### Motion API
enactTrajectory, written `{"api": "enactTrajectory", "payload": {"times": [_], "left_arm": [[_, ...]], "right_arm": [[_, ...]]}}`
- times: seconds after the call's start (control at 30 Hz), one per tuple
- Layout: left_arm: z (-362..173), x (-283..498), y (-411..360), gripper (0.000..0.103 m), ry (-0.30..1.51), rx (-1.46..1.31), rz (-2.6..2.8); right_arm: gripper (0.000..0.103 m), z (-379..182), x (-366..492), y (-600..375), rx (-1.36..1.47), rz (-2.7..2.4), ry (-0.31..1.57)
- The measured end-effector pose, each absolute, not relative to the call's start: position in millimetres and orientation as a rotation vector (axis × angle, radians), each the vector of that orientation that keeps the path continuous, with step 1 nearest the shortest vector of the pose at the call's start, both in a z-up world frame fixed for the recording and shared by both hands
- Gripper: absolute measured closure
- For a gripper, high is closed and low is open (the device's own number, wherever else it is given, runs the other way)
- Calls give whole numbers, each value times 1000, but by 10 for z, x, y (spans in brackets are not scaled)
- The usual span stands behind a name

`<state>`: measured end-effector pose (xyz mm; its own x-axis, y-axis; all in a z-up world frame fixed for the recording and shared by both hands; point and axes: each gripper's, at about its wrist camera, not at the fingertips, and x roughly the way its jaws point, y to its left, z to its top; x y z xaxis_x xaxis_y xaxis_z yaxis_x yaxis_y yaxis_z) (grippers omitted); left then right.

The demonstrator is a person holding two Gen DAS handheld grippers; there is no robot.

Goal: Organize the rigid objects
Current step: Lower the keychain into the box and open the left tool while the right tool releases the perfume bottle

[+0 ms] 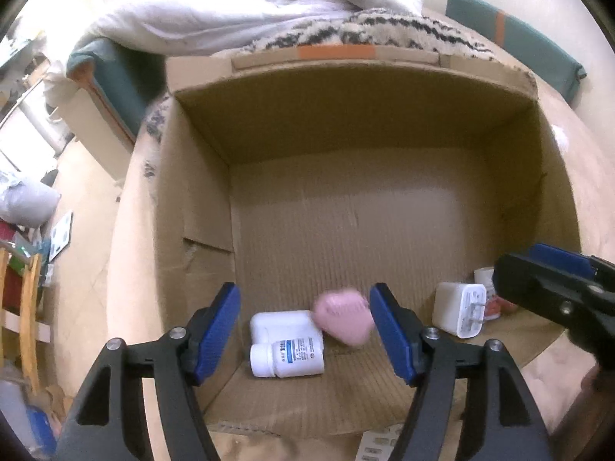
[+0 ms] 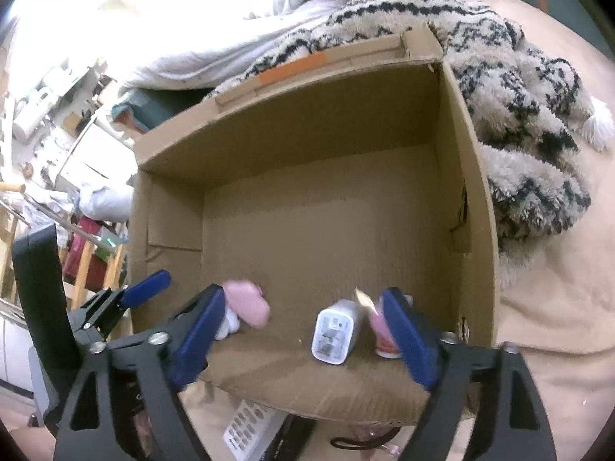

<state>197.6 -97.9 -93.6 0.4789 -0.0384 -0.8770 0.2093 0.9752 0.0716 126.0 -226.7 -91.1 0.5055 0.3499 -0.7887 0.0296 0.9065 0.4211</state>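
Observation:
An open cardboard box (image 1: 200, 176) lies on a bed. Inside near its front wall lie a white pill bottle (image 1: 286, 357), a white container (image 1: 280, 324) behind it, a blurred pink object (image 1: 344, 320), a white charger plug (image 1: 459, 313) and a small red-and-white jar (image 1: 490, 299). My left gripper (image 1: 305, 334) is open and empty above the bottle and the pink object. My right gripper (image 2: 303, 340) is open and empty over the front of the box (image 2: 472, 176), with the charger (image 2: 334, 336) between its fingers and the pink object (image 2: 246, 301) by the left finger.
A striped fluffy blanket (image 2: 530, 123) and a white duvet (image 1: 215, 11) lie behind the box. A blister pack (image 2: 246, 430) and dark items lie in front of the box. Cluttered shelves and furniture stand at the left (image 1: 23, 269).

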Motion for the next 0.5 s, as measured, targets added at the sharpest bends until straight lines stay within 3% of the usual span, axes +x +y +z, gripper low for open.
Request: {"api": "enactTrajectory", "payload": {"times": [0.5], "left_arm": [[-686,1905,-839,36,1027,187,-97]], "right_arm": [[5,-803,1141,-2429,480,166,989]]}}
